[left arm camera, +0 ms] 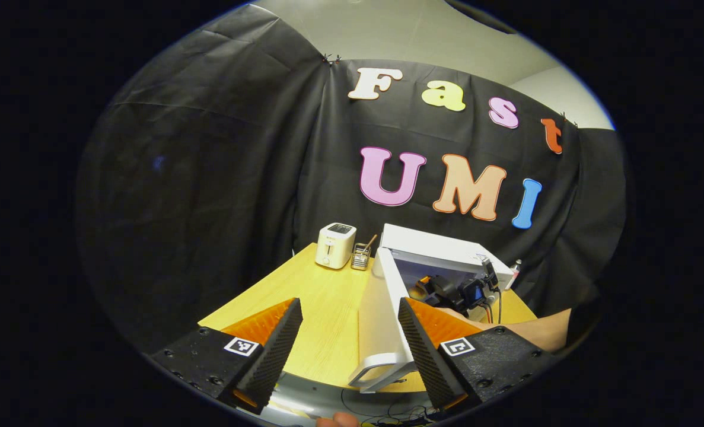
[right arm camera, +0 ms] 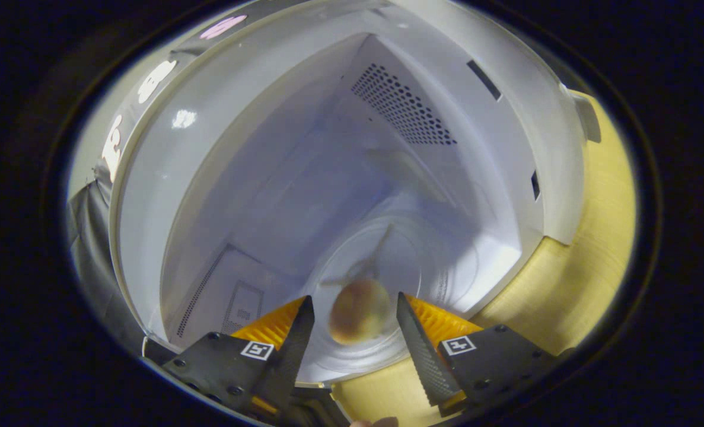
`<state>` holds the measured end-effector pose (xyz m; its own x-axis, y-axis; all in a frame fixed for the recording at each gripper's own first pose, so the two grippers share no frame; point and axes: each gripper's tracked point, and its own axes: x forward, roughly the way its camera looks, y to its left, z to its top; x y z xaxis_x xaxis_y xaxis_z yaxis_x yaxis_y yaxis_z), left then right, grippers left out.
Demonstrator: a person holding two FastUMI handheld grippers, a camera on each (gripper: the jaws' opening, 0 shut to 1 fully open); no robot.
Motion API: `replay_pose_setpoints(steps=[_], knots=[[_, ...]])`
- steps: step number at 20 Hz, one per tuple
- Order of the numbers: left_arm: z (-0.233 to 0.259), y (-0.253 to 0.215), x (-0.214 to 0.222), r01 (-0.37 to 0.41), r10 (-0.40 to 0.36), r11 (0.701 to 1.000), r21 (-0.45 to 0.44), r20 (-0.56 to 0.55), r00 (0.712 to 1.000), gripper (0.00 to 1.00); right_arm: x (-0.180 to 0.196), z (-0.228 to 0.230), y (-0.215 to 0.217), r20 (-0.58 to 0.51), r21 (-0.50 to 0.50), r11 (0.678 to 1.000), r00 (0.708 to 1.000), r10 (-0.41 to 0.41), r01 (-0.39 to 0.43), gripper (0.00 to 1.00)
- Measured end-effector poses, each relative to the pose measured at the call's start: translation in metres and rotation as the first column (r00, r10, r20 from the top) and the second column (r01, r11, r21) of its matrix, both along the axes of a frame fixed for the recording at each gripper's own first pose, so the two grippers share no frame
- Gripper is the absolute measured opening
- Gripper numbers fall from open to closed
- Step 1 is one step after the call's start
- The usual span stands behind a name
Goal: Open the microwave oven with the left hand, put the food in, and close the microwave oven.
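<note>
White enamel microwave oven on the yellow wooden worktop stands with its door swung wide — my right tool, spread and gripping nothing, flanks the round tan food on the glass turntable; my left tool, also spread and empty, must close it.

The microwave oven is white outside, its open door white with a pale grey handle. Inside, its walls are pale bluish-white, one with a patch of small dark perforations. The food is yellowish with a reddish blush. The bench is light yellow wood-grain. The toaster is white with a dark top.
</note>
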<state>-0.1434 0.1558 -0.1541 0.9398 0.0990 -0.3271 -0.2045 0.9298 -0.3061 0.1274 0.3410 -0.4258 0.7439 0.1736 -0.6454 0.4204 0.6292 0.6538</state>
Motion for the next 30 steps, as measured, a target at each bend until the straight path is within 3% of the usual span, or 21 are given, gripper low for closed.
replay_pose_setpoints(steps=[1,7,9,12,17,18,20,23,24,25,27,28,30], knots=[[-0.001,-0.001,-0.001,0.002,-0.002,1.000,0.000,-0.002,1.000,0.96,-0.002,0.002,0.000,0.002,-0.003,1.000,1.000,0.002,-0.002,0.87],[-0.005,0.001,-0.011,0.008,-0.007,1.000,0.020,-0.020,1.000,0.92,-0.011,0.023,-0.003,0.046,-0.030,0.999,0.998,0.039,-0.037,0.87],[-0.006,0.004,-0.016,0.010,-0.008,0.999,0.043,-0.030,1.000,0.95,-0.015,0.036,-0.003,0.084,-0.063,0.995,0.993,0.083,-0.078,0.87],[-0.007,0.012,-0.025,0.000,0.003,0.996,0.085,-0.040,0.999,0.92,-0.028,0.059,-0.007,0.129,-0.083,0.987,0.981,0.148,-0.138,0.87],[-0.030,0.030,-0.036,-0.023,0.042,0.982,0.188,-0.097,0.994,0.96,-0.053,0.100,-0.042,0.213,-0.218,0.944,0.932,0.295,-0.249,0.87],[-0.031,0.033,-0.036,-0.029,0.047,0.981,0.193,-0.086,0.995,0.92,-0.062,0.111,-0.049,0.225,-0.248,0.927,0.914,0.336,-0.280,0.87],[-0.029,0.037,-0.031,-0.056,0.064,0.984,0.166,-0.045,0.997,0.95,-0.076,0.136,-0.069,0.255,-0.313,0.899,0.885,0.390,-0.306,0.87],[-0.060,0.036,-0.032,-0.051,0.062,0.994,0.100,-0.114,0.991,0.92,-0.084,0.173,-0.101,0.292,-0.400,0.865,0.852,0.435,-0.304,0.87],[-0.068,0.038,-0.032,-0.059,0.070,0.994,0.096,-0.123,0.990,0.88,-0.085,0.189,-0.114,0.313,-0.437,0.851,0.838,0.447,-0.291,0.87],[-0.076,0.044,-0.036,-0.089,0.104,0.990,0.109,-0.141,0.985,0.66,-0.085,0.200,-0.123,0.332,-0.462,0.841,0.825,0.458,-0.281,0.80],[-0.105,0.059,-0.045,-0.139,0.168,0.980,0.139,-0.218,0.961,0.22,-0.084,0.224,-0.140,0.356,-0.492,0.832,0.813,0.461,-0.257,0.80],[-0.118,0.050,-0.049,-0.127,0.149,0.987,0.102,-0.247,0.958,0.00,-0.082,0.234,-0.152,0.363,-0.496,0.835,0.817,0.448,-0.238,0.80],[-0.127,0.033,-0.044,-0.116,0.120,0.993,0.030,-0.244,0.962,0.00,-0.081,0.247,-0.170,0.363,-0.527,0.824,0.822,0.439,-0.208,0.80]])
